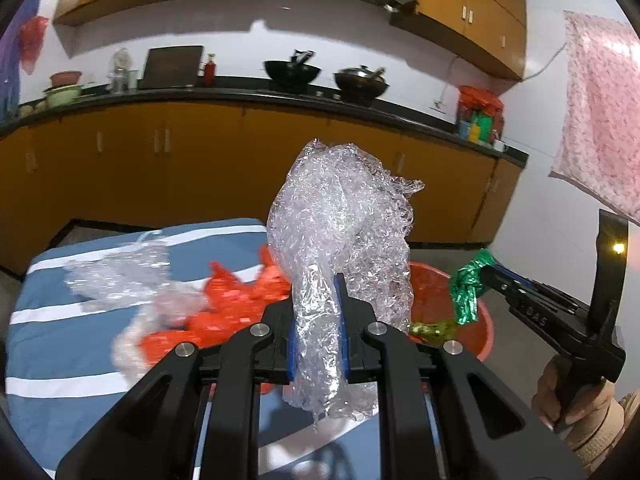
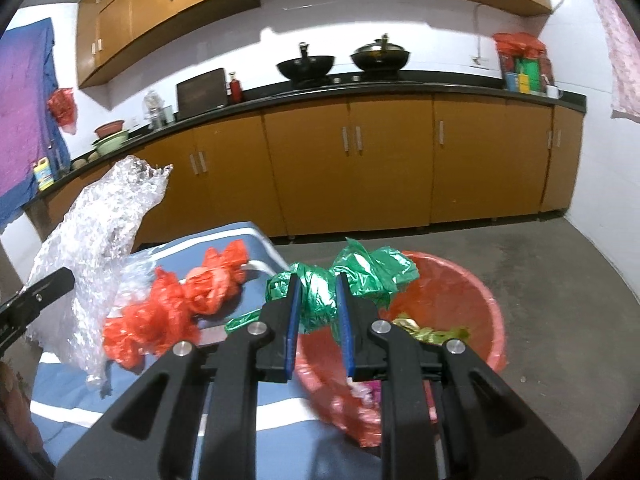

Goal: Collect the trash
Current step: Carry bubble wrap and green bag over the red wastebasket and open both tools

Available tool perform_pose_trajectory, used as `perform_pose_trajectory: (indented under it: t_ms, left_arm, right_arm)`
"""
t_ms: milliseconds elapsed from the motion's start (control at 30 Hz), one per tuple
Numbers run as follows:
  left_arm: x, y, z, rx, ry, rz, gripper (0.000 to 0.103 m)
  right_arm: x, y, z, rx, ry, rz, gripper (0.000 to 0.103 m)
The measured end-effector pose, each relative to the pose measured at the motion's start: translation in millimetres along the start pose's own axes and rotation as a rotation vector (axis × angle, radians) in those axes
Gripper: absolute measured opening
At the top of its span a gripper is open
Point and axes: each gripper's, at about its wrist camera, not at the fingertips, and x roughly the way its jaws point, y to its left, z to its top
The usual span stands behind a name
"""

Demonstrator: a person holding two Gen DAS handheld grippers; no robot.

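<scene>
Left hand-held gripper (image 1: 316, 312): clenched tight on crumpled clear plastic wrap (image 1: 340, 220), lifted above the desk (image 1: 60, 320).
Right hand-held gripper (image 2: 318, 312): narrow gap, pads pinching a green foil bag (image 2: 360, 272) over the red basin (image 2: 480, 300).
Remaining trash: red bags (image 2: 180, 304) on the desk.
Risk: the springy wrap could catch on release, or light pieces could drift past the basin rim.

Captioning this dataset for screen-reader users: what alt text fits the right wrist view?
The right claw grips crumpled green plastic above a red basin of scraps on the floor. To its left, the left claw holds clear bubble wrap over a blue striped cloth strewn with red plastic bags.
</scene>
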Motion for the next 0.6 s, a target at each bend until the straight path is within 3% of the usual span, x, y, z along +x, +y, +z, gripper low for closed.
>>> perform_pose_trajectory:
  t_ms: [367,600]
  left_arm:
    - [47.3,-57.3,-1.3,0.055,0.035,-0.093,0.015]
    - [78.1,-75.3,-5.7,0.079,0.073,-0.114,0.015]
  right_arm:
    - [9.9,-53.8,1.9,0.056,0.001,-0.077,0.019]
    - [19.0,-80.2,1.1,0.094,0.006,-0.108,0.019]
